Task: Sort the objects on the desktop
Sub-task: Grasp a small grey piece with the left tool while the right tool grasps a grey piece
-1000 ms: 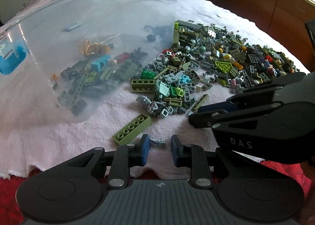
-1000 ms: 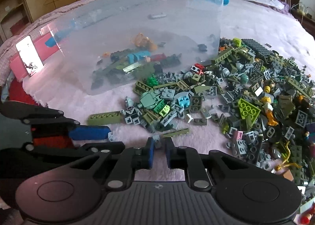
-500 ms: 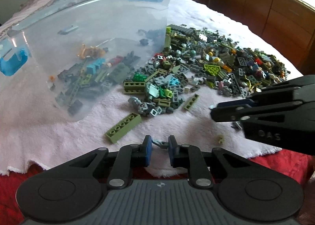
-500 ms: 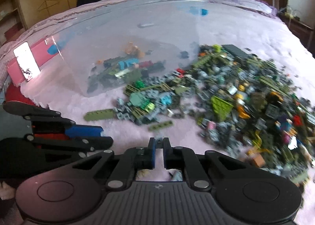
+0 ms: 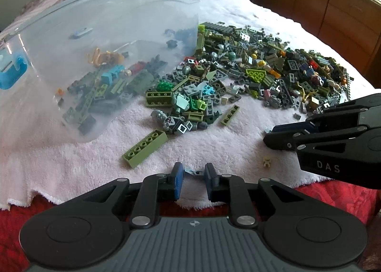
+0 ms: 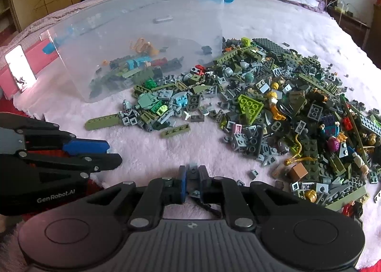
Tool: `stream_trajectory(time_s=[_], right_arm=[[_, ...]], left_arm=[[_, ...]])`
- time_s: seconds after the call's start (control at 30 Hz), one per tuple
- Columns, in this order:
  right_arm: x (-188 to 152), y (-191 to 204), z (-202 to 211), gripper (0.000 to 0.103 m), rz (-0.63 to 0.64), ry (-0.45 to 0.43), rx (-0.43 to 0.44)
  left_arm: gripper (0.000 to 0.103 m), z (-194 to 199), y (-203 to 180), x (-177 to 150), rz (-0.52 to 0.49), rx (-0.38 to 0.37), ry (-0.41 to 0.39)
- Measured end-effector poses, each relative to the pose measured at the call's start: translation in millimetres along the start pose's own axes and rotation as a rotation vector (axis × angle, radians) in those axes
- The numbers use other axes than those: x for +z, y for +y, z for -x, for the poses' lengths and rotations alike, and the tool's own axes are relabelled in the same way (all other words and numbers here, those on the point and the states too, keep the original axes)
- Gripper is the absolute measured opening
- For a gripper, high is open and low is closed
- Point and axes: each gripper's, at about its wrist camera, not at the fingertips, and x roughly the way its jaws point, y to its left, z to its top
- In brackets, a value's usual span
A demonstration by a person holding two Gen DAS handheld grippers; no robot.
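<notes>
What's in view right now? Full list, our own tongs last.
storage bin: one, clear plastic with blue latches, tipped on its side, left of the pile
bricks in bin: a few dozen, mostly green and grey, lying on its lower wall
brick pile: hundreds, mostly olive, grey and black, spread on the towel right of the bin
long brick: one, olive, alone in front of the pile
towel: one, pale pink, under everything
bedspread: red, at the near edge
left tongs: partly closed on a small grey piece
right tongs: shut on a small grey brick
</notes>
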Motion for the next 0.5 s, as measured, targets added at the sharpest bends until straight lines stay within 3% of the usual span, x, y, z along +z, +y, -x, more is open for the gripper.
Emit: stream_trajectory(time_s=[0.5], right_arm=[[-3.1, -4.3, -6.1, 0.016, -0.027, 0.003, 0.016]], left_arm=[[0.023, -1.3, -3.0, -1.1, -0.015, 0.008, -0.002]])
